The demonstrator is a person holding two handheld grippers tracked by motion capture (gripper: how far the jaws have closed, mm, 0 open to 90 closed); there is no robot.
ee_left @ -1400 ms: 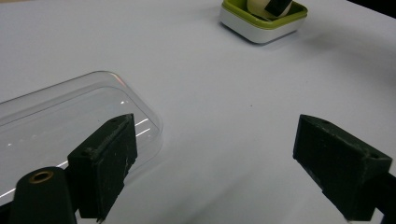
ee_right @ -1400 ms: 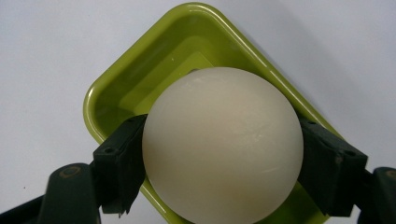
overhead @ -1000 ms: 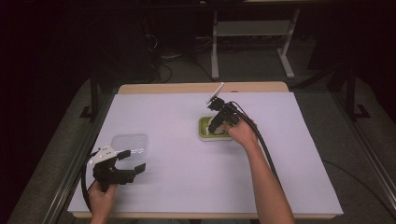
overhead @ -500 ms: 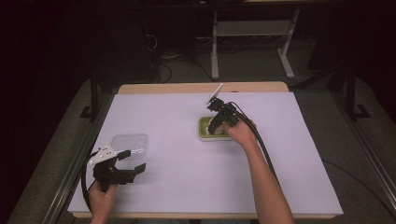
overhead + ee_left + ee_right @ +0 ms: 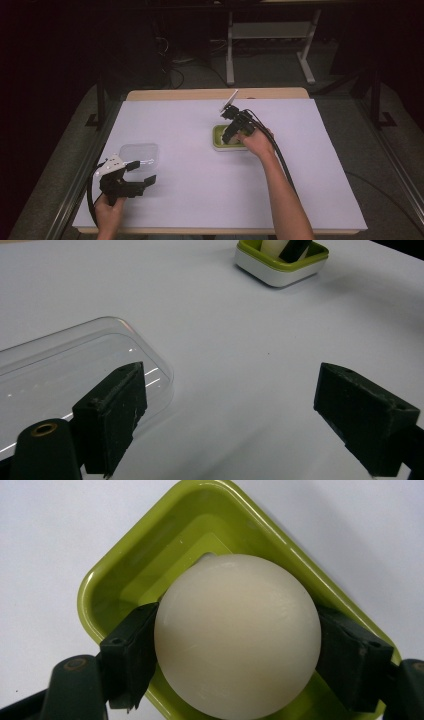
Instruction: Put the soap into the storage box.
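A cream-white ball (image 5: 237,635) sits in a small lime-green tray (image 5: 150,555) with a white outside. My right gripper (image 5: 237,655) points down into the tray, and its black jaws press on both sides of the ball. From above, that gripper (image 5: 230,136) is over the tray (image 5: 218,141) at the table's centre back. My left gripper (image 5: 143,172) is held low near the front left, open and holding nothing. Just beyond its left jaw lies a clear plastic lid (image 5: 75,365). The left gripper view also catches the green tray (image 5: 280,275) far ahead.
White paper (image 5: 190,200) covers the table. A wooden strip (image 5: 200,94) shows along the back edge. Cables trail from both grippers towards the person. Dark floor and a white metal stand (image 5: 270,35) lie beyond the table.
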